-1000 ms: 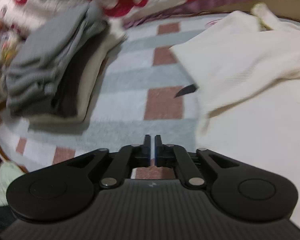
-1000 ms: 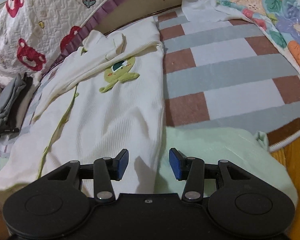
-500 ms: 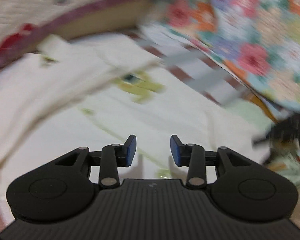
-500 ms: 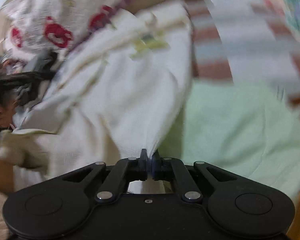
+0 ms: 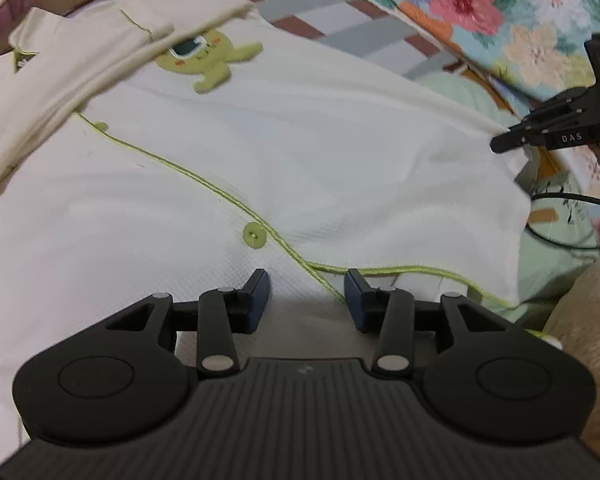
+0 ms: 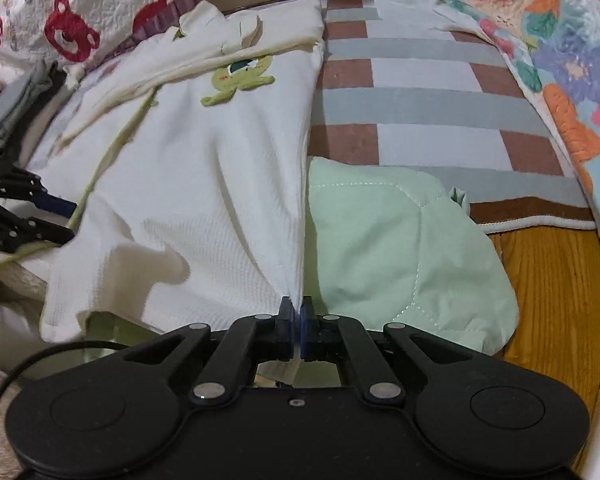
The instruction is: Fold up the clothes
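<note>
1 white garment (image 6: 204,184), 2 grippers

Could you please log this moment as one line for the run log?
right gripper: shut on white garment hem | left gripper: open, over hem | fold: not started

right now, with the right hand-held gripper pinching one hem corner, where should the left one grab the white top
Probably the hem's other bottom corner, where the white top lies flat with its green piping along the edge. Come in low from the near side: the left hand-held gripper is open right there, while the right hand-held gripper holds the opposite corner.
</note>
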Motion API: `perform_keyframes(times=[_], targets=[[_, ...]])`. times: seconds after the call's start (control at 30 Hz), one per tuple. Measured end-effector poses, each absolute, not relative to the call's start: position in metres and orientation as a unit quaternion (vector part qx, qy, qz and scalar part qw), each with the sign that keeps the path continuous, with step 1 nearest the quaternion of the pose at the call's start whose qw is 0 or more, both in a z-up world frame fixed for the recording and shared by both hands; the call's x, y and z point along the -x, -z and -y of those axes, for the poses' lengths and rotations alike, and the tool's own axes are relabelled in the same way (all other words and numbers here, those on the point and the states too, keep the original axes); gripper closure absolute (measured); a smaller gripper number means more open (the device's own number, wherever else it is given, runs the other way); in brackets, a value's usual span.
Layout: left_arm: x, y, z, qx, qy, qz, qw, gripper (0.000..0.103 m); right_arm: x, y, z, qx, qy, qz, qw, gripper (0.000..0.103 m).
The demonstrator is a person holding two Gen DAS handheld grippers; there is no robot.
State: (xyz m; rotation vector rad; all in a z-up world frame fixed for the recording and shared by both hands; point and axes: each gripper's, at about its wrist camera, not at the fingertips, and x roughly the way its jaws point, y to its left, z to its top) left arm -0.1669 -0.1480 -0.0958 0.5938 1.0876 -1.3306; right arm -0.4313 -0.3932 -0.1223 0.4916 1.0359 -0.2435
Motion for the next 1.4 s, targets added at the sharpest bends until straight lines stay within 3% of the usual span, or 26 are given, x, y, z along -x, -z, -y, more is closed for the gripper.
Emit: perform_keyframes(times=[0.27, 0.43, 0.57, 0.6, 0.63, 0.7, 0.77, 1.03, 1.27, 1.37, 1.4], targets=[[0.182, 0.058, 0.172, -0.224, 0.663, -0.439, 0.564, 0.060, 0.439, 0.107, 0.402, -0.279, 0.109, -0.433, 0.850, 0.100], [0.207, 0.050, 0.208, -0.205, 0.713, -0.427, 0.516, 0.041, 0.437, 0.097, 0.414, -0.328, 0.103, -0.392, 0.853, 0.100], [0.234, 0.070, 0.237, -0.268, 0.704, -0.431, 0.496, 0.040, 0.433, 0.089, 0.423, -0.366, 0.097, -0.355, 0.855, 0.100], [0.239, 0.075, 0.242, -0.290, 0.694, -0.433, 0.496, 0.043, 0.431, 0.086, 0.424, -0.367, 0.097, -0.349, 0.857, 0.100], [0.241, 0.080, 0.245, -0.306, 0.681, -0.444, 0.495, 0.062, 0.428, 0.082, 0.424, -0.350, 0.100, -0.352, 0.862, 0.100], [0.238, 0.077, 0.239, -0.314, 0.674, -0.450, 0.495, 0.086, 0.422, 0.077, 0.421, -0.319, 0.104, -0.361, 0.870, 0.100], [0.230, 0.071, 0.231, -0.304, 0.667, -0.462, 0.500, 0.095, 0.419, 0.079, 0.422, -0.309, 0.104, -0.368, 0.871, 0.100], [0.179, 0.029, 0.192, -0.143, 0.679, -0.495, 0.522, 0.100, 0.425, 0.095, 0.433, -0.310, 0.120, -0.378, 0.864, 0.100], [0.194, 0.054, 0.183, -0.223, 0.645, -0.523, 0.510, 0.100, 0.440, 0.106, 0.433, -0.361, 0.108, -0.357, 0.855, 0.100], [0.183, 0.047, 0.172, -0.197, 0.638, -0.525, 0.528, 0.092, 0.440, 0.104, 0.433, -0.391, 0.091, -0.332, 0.854, 0.100], [0.178, 0.042, 0.168, -0.183, 0.635, -0.523, 0.539, 0.084, 0.437, 0.100, 0.434, -0.398, 0.080, -0.322, 0.855, 0.100]])
